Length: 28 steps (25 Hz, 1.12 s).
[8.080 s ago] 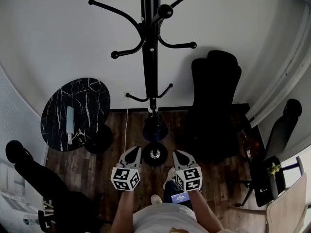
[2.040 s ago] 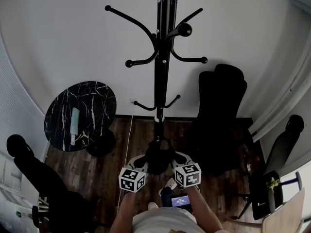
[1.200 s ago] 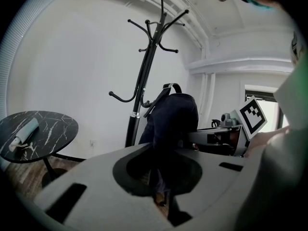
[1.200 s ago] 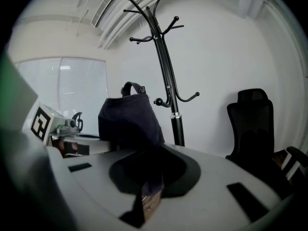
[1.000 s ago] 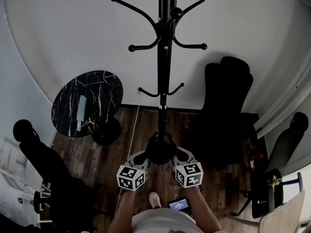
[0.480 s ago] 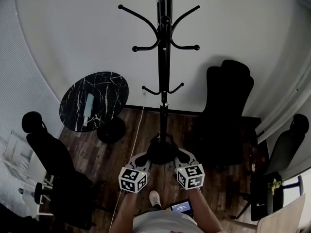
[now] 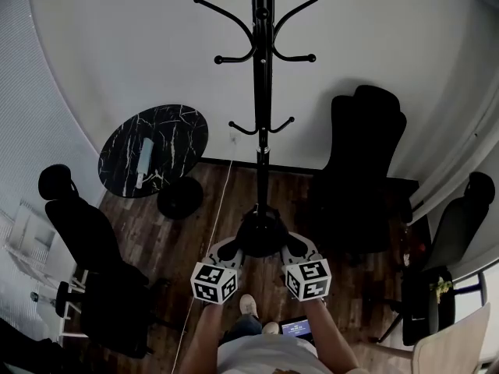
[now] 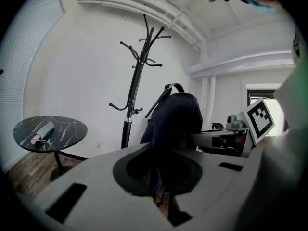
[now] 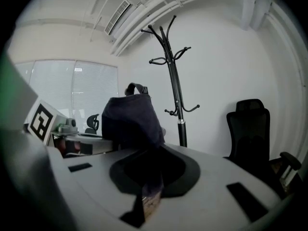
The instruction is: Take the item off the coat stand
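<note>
White wall (image 7: 117, 53), dark wood floor (image 7: 156, 244), round marble table (image 7: 178, 140), black office chairs (image 7: 366, 170)

Head view steeply down; tool views level; share coat stand (image 7: 263, 92).

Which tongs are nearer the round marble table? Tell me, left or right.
Left. The left tongs, clamped on the dark bag, are on its side toward the marble table; the right tongs grip its far side, nearer the black chair.
</note>
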Available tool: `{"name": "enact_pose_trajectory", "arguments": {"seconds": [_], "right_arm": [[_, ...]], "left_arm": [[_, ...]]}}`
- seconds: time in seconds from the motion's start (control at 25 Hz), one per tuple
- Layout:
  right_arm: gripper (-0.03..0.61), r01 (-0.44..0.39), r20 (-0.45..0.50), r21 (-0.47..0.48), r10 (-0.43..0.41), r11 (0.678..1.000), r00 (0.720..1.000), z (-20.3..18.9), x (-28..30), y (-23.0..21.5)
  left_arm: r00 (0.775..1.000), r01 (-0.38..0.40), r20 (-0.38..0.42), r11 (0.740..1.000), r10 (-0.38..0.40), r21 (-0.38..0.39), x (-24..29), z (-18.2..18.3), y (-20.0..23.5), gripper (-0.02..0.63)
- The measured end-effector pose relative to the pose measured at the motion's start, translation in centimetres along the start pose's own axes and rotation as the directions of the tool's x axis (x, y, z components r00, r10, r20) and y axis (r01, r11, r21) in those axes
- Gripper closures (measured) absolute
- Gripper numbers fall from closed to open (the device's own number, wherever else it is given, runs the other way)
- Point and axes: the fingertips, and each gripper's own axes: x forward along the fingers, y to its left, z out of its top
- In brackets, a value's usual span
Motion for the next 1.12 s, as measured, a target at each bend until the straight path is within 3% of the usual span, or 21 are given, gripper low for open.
{"name": "enact_pose_trajectory", "arguments": {"seconds": [0.28,1.12], "right_arm": [[0.552,0.021,0.016,-0.008,-0.021,1.000,1.000,-0.4,-2.4,0.3],[0.552,0.019,0.020,-0.056,-0.018,0.998,1.000,-0.1,-3.5,1.7]], "left_arm": [[1.000,0.011,0.013,1.000,-0.011,0.007,-1.3,-0.6,-2.0,0.589],[1.000,-0.002,0.026,1.000,0.001,0.015,-3.2,-0.3,-2.4,0.589]]}}
